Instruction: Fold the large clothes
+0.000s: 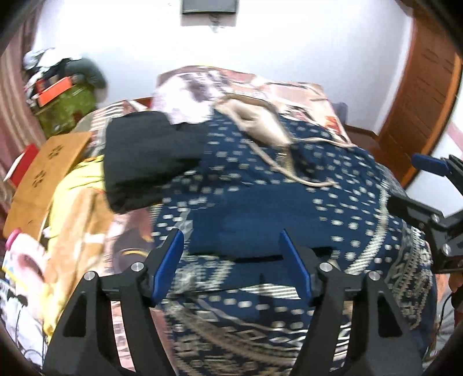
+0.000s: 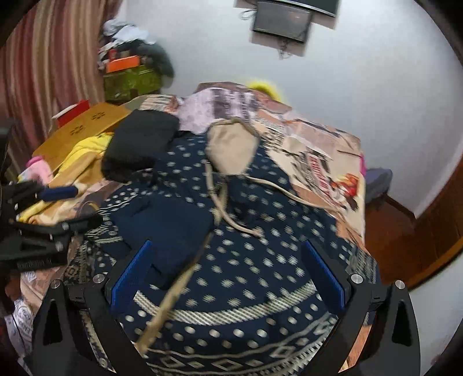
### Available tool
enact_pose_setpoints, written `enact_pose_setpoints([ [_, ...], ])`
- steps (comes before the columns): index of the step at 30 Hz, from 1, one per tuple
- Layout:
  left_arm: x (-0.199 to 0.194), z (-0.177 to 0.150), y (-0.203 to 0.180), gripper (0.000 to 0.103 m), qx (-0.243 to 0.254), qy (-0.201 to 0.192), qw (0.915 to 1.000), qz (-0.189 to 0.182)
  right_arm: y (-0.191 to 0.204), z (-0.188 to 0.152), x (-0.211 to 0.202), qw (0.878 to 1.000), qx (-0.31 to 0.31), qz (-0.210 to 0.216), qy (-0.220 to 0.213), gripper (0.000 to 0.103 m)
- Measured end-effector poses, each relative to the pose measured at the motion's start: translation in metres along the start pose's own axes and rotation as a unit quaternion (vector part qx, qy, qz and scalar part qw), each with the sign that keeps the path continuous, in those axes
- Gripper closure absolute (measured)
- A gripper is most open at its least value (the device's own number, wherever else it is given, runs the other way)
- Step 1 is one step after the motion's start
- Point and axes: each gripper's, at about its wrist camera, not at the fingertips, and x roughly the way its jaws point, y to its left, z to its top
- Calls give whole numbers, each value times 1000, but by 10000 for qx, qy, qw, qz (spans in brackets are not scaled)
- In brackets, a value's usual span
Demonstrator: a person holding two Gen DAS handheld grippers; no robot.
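We count two grippers: the left gripper [image 1: 231,260] and the right gripper [image 2: 228,274], each with two blue pads. On the bed [image 2: 332,150] we see one navy patterned cloth [image 2: 260,260], one folded black garment [image 2: 139,144], one beige pouch [image 2: 231,147] with a drawstring, and one yellow cloth [image 2: 84,153]. Beside the bed we count one brown board [image 2: 86,127] and one orange box [image 2: 121,63] on one green box [image 2: 130,81]. On the wall hangs one dark screen [image 2: 280,20]. We see one striped curtain [image 2: 52,57].
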Motion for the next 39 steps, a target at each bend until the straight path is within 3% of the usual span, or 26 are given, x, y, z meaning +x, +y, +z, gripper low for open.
enact_pose_setpoints([
  [4, 2, -9, 47, 34, -325, 129, 9987, 375, 27, 9, 20, 9987, -329, 328, 211, 2],
  [11, 14, -41, 91, 34, -561, 505, 9953, 612, 83, 17, 69, 9883, -1082, 754, 761, 4],
  [18, 41, -68, 101, 34, -658, 915, 9924, 499, 120, 18, 112, 9748, -1409, 1121, 1316, 5],
  [20, 48, -75, 100, 34, -698, 1017, 9915, 419, 128, 17, 126, 9707, -1475, 1169, 1496, 11],
  [23, 57, -82, 100, 34, -770, 1156, 9898, 303, 134, 16, 146, 9662, -1489, 1182, 1743, 19],
  [27, 69, -91, 98, 34, -846, 1332, 9873, 167, 133, 13, 165, 9667, -1423, 975, 1892, 20],
  [30, 78, -94, 95, 34, -892, 1463, 9852, 6, 133, 14, 168, 9701, -1466, 775, 1774, 32],
  [32, 85, -95, 93, 34, -892, 1525, 9843, 31, 132, 15, 164, 9725, -1449, 729, 1669, 54],
  [33, 87, -95, 92, 34, -905, 1539, 9839, 49, 131, 17, 163, 9732, -1425, 758, 1635, 59],
  [35, 92, -93, 92, 34, -965, 1542, 9833, 48, 128, 19, 157, 9755, -1301, 884, 1537, 85],
  [39, 99, -87, 94, 34, -1114, 1499, 9823, 145, 111, 30, 139, 9851, -915, 903, 1146, 91],
])
